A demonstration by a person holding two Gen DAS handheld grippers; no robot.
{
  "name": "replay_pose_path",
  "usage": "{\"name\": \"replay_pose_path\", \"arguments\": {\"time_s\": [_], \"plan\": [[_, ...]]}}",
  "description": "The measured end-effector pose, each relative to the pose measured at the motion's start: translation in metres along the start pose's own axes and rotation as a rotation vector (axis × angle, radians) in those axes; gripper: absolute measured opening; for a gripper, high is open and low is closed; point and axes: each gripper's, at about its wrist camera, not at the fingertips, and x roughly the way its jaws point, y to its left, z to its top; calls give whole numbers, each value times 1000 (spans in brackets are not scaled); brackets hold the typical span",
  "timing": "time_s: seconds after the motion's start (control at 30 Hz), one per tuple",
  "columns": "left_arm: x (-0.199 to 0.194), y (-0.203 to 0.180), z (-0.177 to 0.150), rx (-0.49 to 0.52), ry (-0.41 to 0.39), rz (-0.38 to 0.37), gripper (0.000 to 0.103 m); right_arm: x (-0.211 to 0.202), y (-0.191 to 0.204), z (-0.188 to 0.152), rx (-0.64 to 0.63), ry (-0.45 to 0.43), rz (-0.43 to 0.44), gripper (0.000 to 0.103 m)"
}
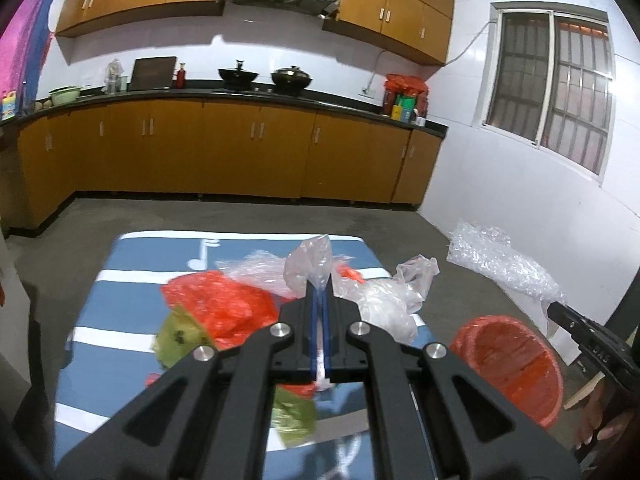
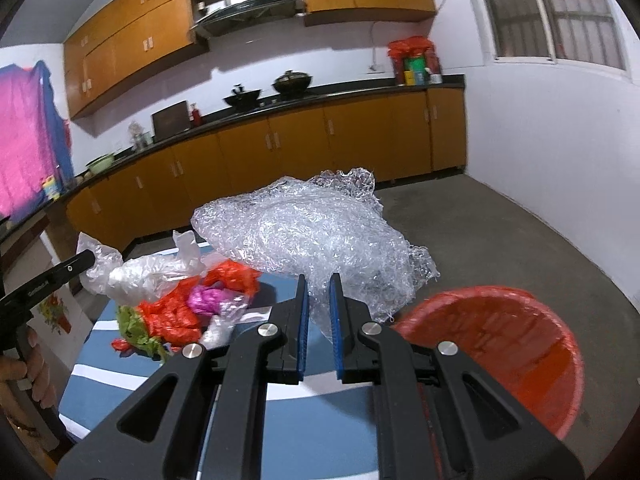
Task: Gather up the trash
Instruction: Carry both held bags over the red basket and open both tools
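1. The left gripper [image 1: 319,292] has its fingers pinched tight on a clear plastic bag [image 1: 308,264], which stands up crumpled above the fingertips, over the tabletop [image 1: 120,360] with its blue and white striped cover.
2. The right gripper [image 2: 319,284] has its fingers narrowed on a big wad of bubble wrap [image 2: 312,228]; the wrap bulges out beyond the blue pads [image 2: 335,328] (it hangs clear of the tabletop, near the table's right edge).
3. A red bin [image 2: 508,352] stands on the floor just right of the table, open side up, below and to the right of the bubble wrap.
4. More trash lies on the tabletop: a red plastic bag [image 1: 224,308], a green wrapper [image 1: 180,336], another clear bag [image 1: 384,304] and a purple scrap [image 2: 206,298].
5. A person's hand [image 2: 32,368] shows at the left edge of the right wrist view.
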Motion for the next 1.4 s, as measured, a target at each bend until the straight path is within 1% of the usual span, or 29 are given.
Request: {"name": "replay_pose_path", "arguments": {"time_s": [0.17,0.33,0.47,0.67,0.77,1.0,1.2,1.3,1.4], "plan": [[10,-37,-4,16,13,-53,4,-12,-28,-4,52,2,-70,11],[27,-84,-16,42,40,-113,4,-25,-59,-14,101,5,-180,11],[41,-119,-29,64,67,-159,4,-34,-84,-21,145,13,-251,11],[60,-163,-50,102,109,-229,4,-43,-110,-33,200,35,-312,11],[68,-182,-59,124,128,-249,4,-45,-122,-40,232,50,-334,11],[86,-211,-77,158,172,-272,4,-40,-132,-50,255,79,-326,11],[102,-226,-90,177,210,-294,4,-34,-139,-51,258,98,-279,11],[107,-231,-94,182,226,-306,6,-35,-144,-55,267,111,-259,11],[112,-235,-98,191,242,-317,13,-33,-149,-56,272,123,-241,16]]}}
